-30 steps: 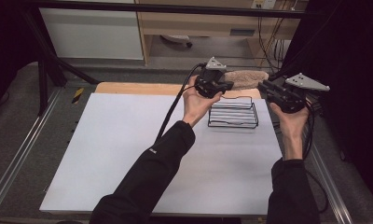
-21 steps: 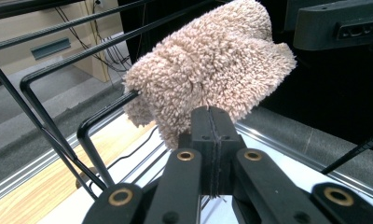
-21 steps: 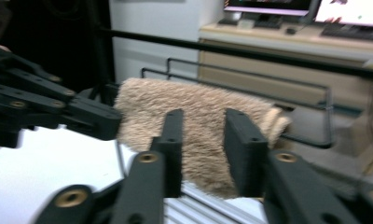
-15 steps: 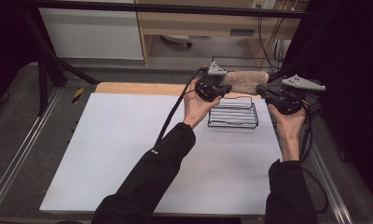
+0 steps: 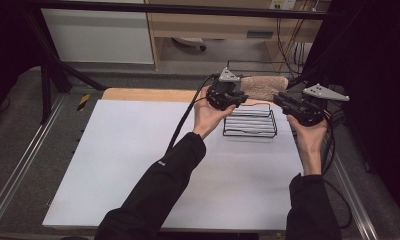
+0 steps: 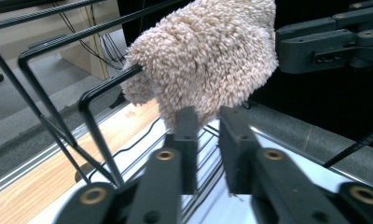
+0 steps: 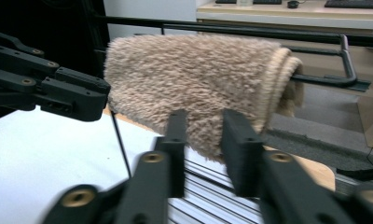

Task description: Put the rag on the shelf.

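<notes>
A beige fluffy towel (image 5: pixel 263 87) hangs folded over the top rail of a black wire rack (image 5: pixel 250 122) at the far right of the white table (image 5: pixel 138 170). Its long axis runs left to right along the rail. The left gripper (image 5: pixel 236 99) and right gripper (image 5: pixel 279 100) flank it; both have just been opening, their jaws slightly parted just short of the towel's lower edge, gripping nothing.

Open white table (image 5: pixel 153 165) nearside, wire rack (image 5: pixel 250 122) and draped towel (image 5: pixel 263 86) — blocking far edge
</notes>
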`<state>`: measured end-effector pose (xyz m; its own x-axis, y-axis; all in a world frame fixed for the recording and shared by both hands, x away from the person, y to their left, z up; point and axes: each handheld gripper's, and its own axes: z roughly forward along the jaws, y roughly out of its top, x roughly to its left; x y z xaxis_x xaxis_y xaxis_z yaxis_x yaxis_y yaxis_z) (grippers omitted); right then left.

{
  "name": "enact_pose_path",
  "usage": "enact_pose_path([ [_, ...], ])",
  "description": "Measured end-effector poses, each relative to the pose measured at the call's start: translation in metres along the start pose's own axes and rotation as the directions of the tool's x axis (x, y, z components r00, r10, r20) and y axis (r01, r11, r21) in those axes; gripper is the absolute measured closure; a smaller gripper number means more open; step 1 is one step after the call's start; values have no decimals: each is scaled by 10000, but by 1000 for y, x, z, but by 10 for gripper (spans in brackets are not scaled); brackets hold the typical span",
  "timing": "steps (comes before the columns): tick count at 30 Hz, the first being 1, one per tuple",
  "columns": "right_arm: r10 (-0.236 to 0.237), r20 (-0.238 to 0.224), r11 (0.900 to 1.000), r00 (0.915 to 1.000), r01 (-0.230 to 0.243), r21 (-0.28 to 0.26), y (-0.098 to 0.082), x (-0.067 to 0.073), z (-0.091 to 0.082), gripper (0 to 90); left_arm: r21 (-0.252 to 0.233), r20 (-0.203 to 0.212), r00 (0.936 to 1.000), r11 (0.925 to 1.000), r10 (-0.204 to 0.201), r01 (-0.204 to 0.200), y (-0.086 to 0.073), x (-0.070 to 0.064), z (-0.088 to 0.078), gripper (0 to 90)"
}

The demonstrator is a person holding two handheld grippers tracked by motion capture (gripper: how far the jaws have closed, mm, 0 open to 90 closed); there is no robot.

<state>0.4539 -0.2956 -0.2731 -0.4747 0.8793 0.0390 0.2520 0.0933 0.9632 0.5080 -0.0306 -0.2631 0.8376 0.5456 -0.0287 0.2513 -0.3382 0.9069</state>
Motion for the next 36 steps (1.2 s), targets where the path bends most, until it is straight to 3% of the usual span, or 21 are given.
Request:
enact_pose_path([
  [6, 129, -171, 9999, 9998, -129, 28, 0, 13, -7, 456, 173, 59, 10000, 9998, 25, -26, -14, -1, -19, 549],
  [15, 471, -429, 9975, 9980, -447, 553, -21, 29, -15, 187, 733, -48, 10000, 9973, -7, 11, -57, 1, -51, 328],
  [27, 444, -1079, 9899, 9932, -292, 1391, -54, 57, -8, 46, 992, -498, 9984, 9946, -261, 309, -128, 15, -106, 139],
  [36, 613, -1465, 9856, 9873, -367, 1648, -79, 71, -2, 16, 1002, -1203, 9885, 9895, -914, 1037, -190, 35, -153, 115],
])
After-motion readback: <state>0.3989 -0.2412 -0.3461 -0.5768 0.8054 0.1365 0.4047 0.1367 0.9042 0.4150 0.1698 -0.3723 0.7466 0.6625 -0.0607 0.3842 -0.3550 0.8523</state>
